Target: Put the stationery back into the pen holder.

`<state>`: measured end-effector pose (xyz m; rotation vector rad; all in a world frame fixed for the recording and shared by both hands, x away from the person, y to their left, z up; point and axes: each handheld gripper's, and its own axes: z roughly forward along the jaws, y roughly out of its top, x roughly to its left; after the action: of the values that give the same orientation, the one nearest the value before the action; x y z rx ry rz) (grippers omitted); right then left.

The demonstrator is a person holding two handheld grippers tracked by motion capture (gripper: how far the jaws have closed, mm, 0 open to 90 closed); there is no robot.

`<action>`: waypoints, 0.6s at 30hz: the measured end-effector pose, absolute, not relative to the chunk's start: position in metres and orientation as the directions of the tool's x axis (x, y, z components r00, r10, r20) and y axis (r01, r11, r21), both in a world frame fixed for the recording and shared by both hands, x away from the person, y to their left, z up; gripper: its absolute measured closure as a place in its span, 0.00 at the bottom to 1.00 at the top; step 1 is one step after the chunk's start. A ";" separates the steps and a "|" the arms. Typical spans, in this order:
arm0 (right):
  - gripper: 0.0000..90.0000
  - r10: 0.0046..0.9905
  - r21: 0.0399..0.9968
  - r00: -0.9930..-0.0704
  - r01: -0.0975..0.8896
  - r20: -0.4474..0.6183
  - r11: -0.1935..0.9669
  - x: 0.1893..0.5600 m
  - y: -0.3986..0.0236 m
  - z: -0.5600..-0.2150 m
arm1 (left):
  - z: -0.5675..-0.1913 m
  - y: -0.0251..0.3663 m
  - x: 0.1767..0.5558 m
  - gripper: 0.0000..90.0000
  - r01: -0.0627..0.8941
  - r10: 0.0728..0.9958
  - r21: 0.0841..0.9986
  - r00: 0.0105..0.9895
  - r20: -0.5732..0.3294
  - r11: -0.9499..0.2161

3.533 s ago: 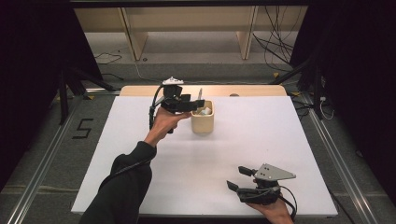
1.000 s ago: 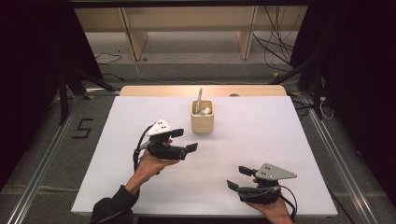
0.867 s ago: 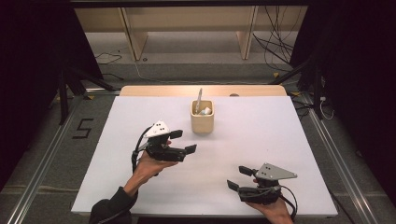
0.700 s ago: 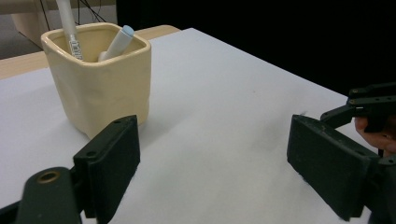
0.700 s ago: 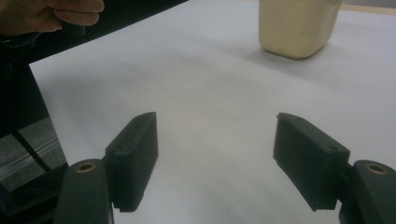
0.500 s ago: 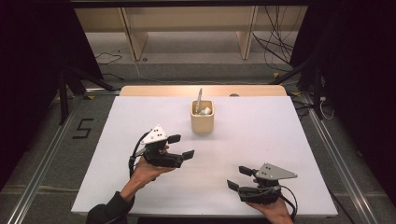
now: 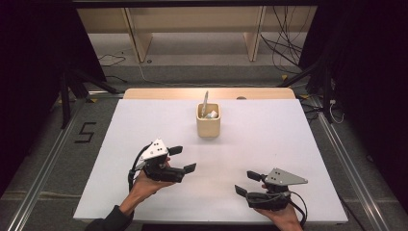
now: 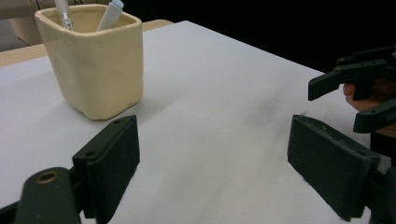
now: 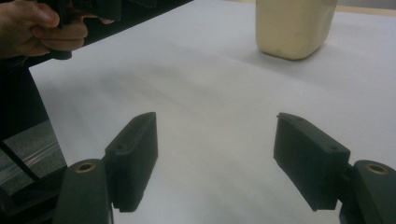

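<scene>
fingers apart on left gripper [image 7: 184, 159], right gripper [image 7: 246, 183], cup [image 7: 208, 126] beyond

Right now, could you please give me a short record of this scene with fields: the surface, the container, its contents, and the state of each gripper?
surface: white table top
container: cream square ceramic cup, upright, toward the far edge of the table
contents: a grey pencil with an eraser end and a white marker with a pale blue cap, both leaning inside the cup
left gripper: open, holds nothing, near side of the cup
right gripper: open, holds nothing, near the front edge
</scene>
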<state>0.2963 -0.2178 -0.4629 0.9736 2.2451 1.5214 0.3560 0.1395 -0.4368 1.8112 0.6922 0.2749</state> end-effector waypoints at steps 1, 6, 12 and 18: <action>0.34 0.654 0.896 -0.741 0.382 0.150 0.227 0.296 -0.218 -0.463 | -0.438 0.141 0.355 0.18 0.319 0.583 0.925 0.799 -0.145 -0.207; 0.34 0.659 0.897 -0.736 0.383 0.154 0.219 0.296 -0.220 -0.462 | -0.448 0.151 0.346 0.18 0.334 0.590 0.920 0.792 -0.156 -0.206; 0.34 0.662 0.896 -0.732 0.390 0.162 0.211 0.296 -0.222 -0.463 | -0.459 0.163 0.339 0.18 0.345 0.611 0.917 0.776 -0.158 -0.201; 0.34 0.669 0.895 -0.727 0.392 0.158 0.213 0.297 -0.223 -0.465 | -0.465 0.170 0.335 0.18 0.359 0.622 0.911 0.766 -0.162 -0.204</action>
<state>0.2968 -0.2228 -0.4646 1.0018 2.2274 1.5192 0.3345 0.1697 -0.4650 1.8189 0.7595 0.2877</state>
